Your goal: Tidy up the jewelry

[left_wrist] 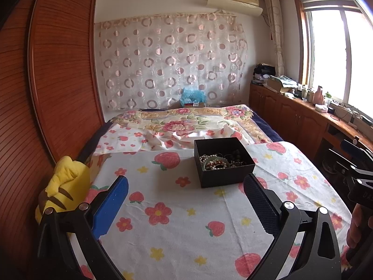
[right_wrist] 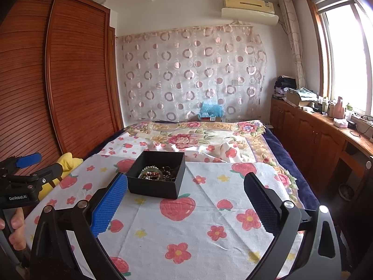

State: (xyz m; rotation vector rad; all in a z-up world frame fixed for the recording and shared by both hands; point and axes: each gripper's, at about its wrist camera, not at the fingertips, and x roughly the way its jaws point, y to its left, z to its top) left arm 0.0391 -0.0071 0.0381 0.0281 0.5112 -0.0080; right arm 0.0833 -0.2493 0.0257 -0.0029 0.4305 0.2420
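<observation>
Jewelry [left_wrist: 221, 161] inside open black box [left_wrist: 223, 177]

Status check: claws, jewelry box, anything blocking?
Left claw open, right claw open, both empty, short of the box. Black box lidless on the strawberry cloth, beads tangled inside. Path looks clear.

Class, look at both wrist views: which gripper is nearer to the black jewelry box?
Roughly equal. The left gripper has the black jewelry box ahead, toward its right finger; the right gripper has it ahead by its left finger. Both are open, touching nothing.
</observation>
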